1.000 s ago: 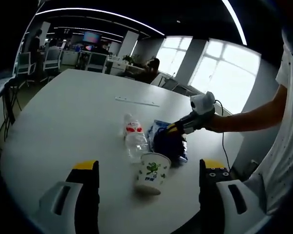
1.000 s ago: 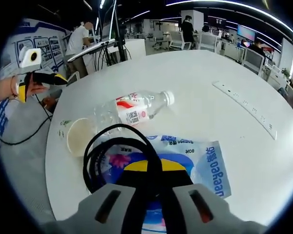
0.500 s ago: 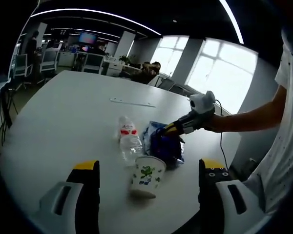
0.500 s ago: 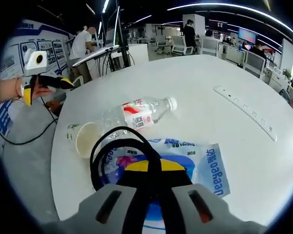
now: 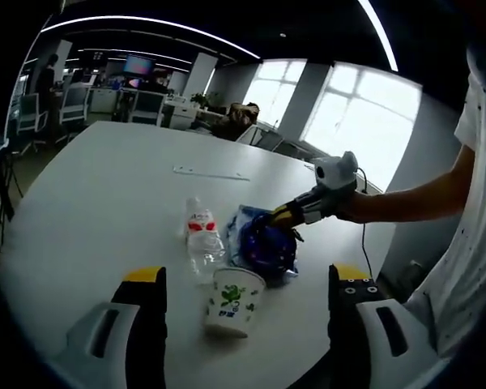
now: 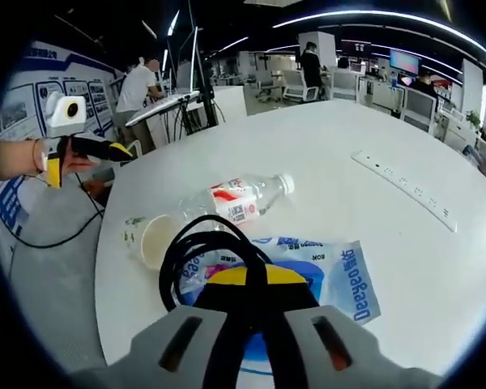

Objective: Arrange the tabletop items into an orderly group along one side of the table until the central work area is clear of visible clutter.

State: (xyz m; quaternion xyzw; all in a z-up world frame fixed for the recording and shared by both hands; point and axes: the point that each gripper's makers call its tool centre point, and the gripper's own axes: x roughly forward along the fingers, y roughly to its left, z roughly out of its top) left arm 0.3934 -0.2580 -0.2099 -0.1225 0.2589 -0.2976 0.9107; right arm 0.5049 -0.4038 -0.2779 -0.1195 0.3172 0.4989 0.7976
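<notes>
A clear water bottle (image 5: 201, 239) with a red label lies on its side on the white table (image 5: 105, 194). Next to it stands a paper cup (image 5: 233, 301) with a green print. A blue plastic packet (image 5: 285, 258) lies flat, with a black cable coil (image 5: 267, 241) over it. My right gripper (image 6: 247, 279) is shut on the cable coil (image 6: 196, 245), above the blue packet (image 6: 332, 275); the bottle (image 6: 231, 198) and cup (image 6: 155, 239) lie just beyond. My left gripper (image 5: 245, 275) stands open near the table's edge, facing the cup, with nothing in it.
A long white power strip (image 6: 405, 188) lies farther out on the table (image 6: 324, 138). A person's hand holds the left gripper (image 6: 81, 147) off the table's edge, a cord hanging below it. Office desks, chairs and people stand in the background.
Both cameras have drifted back a little, so the items look smaller. The right gripper stays shut on the cable coil. Bottle, cup and packet lie where they were.
</notes>
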